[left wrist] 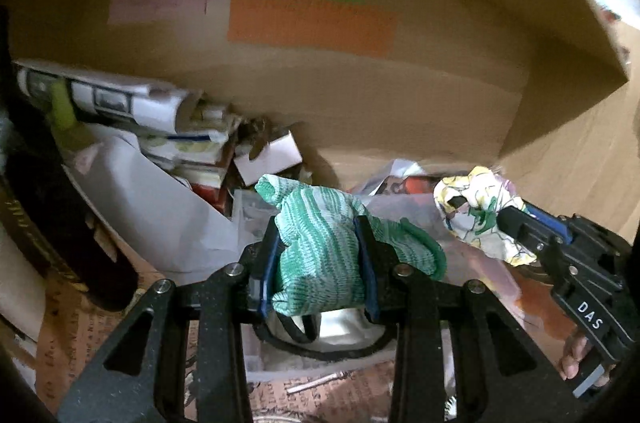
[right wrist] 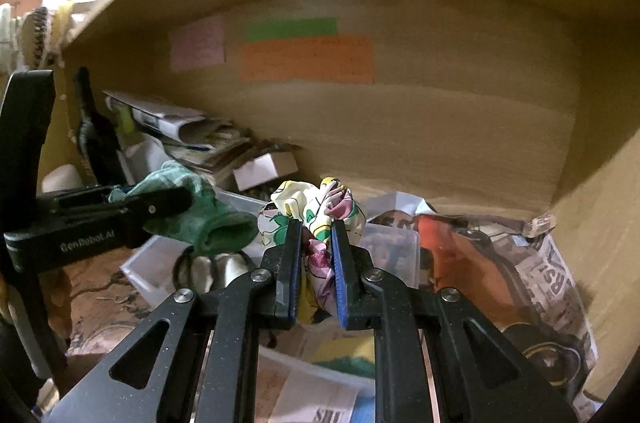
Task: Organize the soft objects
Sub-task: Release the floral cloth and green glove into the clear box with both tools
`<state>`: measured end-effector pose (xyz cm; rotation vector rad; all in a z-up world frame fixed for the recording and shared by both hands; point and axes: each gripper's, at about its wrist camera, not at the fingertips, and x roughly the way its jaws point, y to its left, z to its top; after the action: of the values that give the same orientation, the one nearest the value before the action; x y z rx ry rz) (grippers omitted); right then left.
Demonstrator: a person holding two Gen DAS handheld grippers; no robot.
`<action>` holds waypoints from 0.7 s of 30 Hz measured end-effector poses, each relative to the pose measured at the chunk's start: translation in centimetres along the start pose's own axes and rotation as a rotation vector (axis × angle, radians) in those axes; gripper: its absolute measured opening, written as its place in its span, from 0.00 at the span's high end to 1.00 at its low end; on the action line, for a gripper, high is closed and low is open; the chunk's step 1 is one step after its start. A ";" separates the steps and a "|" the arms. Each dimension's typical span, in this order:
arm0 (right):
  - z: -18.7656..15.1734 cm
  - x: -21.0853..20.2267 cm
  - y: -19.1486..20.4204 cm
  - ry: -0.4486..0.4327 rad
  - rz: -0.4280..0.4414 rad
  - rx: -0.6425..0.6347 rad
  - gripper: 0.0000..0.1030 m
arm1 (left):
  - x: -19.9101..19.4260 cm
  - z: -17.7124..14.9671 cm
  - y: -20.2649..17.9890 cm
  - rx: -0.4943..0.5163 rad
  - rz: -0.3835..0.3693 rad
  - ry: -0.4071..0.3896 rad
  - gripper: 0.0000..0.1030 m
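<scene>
Left gripper (left wrist: 320,255) clamped on green-striped knitted cloth (left wrist: 316,243) at 6 o'clock — light, limp. Right gripper (right wrist: 316,255) pinching crumpled floral fabric (right wrist: 316,211) mid-bunch — slippery.

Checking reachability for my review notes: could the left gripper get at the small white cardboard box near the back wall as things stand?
Probably not yet. The left gripper is shut on the green knitted cloth, which fills its fingers, so it must release that first. The white box lies just ahead with nothing in between.
</scene>
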<state>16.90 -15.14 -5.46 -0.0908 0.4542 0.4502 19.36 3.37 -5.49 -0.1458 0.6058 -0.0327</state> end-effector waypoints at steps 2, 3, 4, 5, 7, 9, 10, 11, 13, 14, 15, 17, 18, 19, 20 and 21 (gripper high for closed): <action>0.1 1.1 -0.2 0.031 -0.005 -0.003 0.88 | 1.8 0.1 0.0 -0.002 0.001 0.047 0.67; 0.1 1.7 -0.3 0.048 -0.012 -0.006 0.88 | 2.6 0.1 0.0 -0.003 0.002 0.069 0.67; 0.0 2.3 -0.5 0.067 -0.018 -0.008 0.88 | 3.4 0.0 0.0 -0.002 0.002 0.087 0.67; -0.1 3.0 -0.6 0.085 -0.024 -0.012 0.88 | 4.1 0.0 -0.1 0.000 0.005 0.105 0.67; -0.5 4.2 -0.8 0.120 -0.039 -0.023 0.88 | 5.5 0.0 -0.2 0.010 0.003 0.135 0.67; -0.7 5.1 -0.9 0.153 -0.042 -0.029 0.87 | 6.5 -0.2 -0.6 0.032 0.000 0.160 0.67; -1.0 5.7 -1.1 0.177 -0.042 -0.030 0.87 | 7.0 -0.2 -0.7 0.045 0.002 0.173 0.67; -1.1 6.1 -1.1 0.191 -0.043 -0.031 0.87 | 7.5 -0.3 -0.9 0.061 0.007 0.186 0.67; -1.6 6.9 -1.4 0.221 -0.042 -0.030 0.87 | 8.4 -0.5 -1.3 0.080 0.014 0.203 0.67; -1.7 7.1 -1.5 0.233 -0.045 -0.030 0.87 | 8.7 -0.6 -1.5 0.087 0.013 0.211 0.67; -1.9 7.3 -1.6 0.243 -0.044 -0.031 0.87 | 8.9 -0.7 -1.6 0.091 0.010 0.219 0.67; -2.0 7.6 -1.6 0.250 -0.044 -0.033 0.87 | 9.2 -0.7 -1.8 0.106 0.004 0.229 0.66; -2.0 7.7 -1.5 0.251 -0.044 -0.033 0.87 | 9.2 -0.8 -1.9 0.110 0.007 0.230 0.65; -2.1 7.7 -1.5 0.254 -0.043 -0.035 0.85 | 9.3 -0.8 -2.0 0.113 0.010 0.232 0.62; -2.1 7.7 -1.5 0.255 -0.042 -0.035 0.84 | 9.4 -0.9 -2.1 0.118 0.012 0.236 0.60; -2.1 7.6 -1.5 0.254 -0.043 -0.034 0.81 | 9.4 -0.9 -2.1 0.121 0.013 0.237 0.59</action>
<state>22.83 -13.82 -10.74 -0.1912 0.6927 0.4061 26.59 0.48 -11.19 -0.0200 0.8394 -0.0742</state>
